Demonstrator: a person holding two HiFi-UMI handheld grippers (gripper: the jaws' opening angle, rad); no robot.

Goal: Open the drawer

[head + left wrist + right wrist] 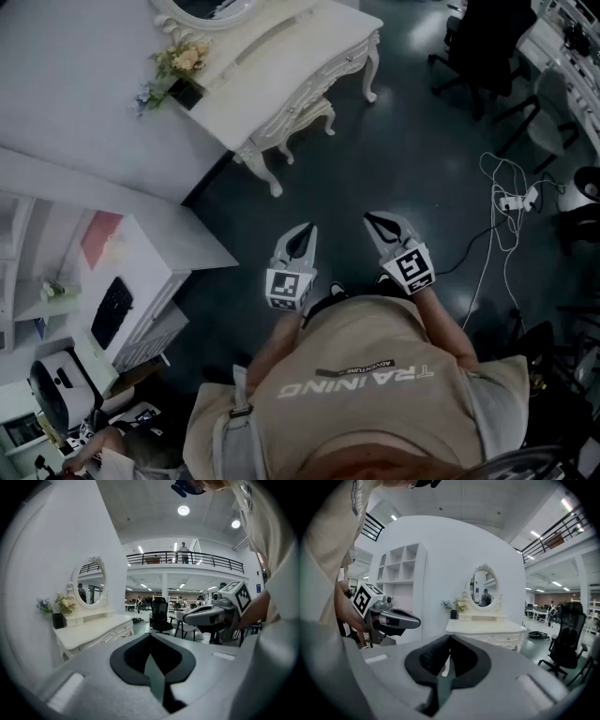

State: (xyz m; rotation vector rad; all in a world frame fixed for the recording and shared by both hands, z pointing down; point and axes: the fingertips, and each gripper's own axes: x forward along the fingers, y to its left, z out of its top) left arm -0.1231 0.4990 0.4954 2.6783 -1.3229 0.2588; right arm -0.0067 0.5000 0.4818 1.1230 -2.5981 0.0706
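Left gripper (302, 236) and right gripper (382, 225) both clenched, empty, side by side. Bare floor (412, 141) separates them from dressing table (281, 75) edge, far left.

Dim, bluish head view; both gripper views fisheye-warped with dark corners, ceiling lights (183, 510) glaring.

I hold the left gripper (304, 232) and right gripper (377, 223) side by side at frame centre, both tilted slightly downward, each with jaws closed together on nothing.
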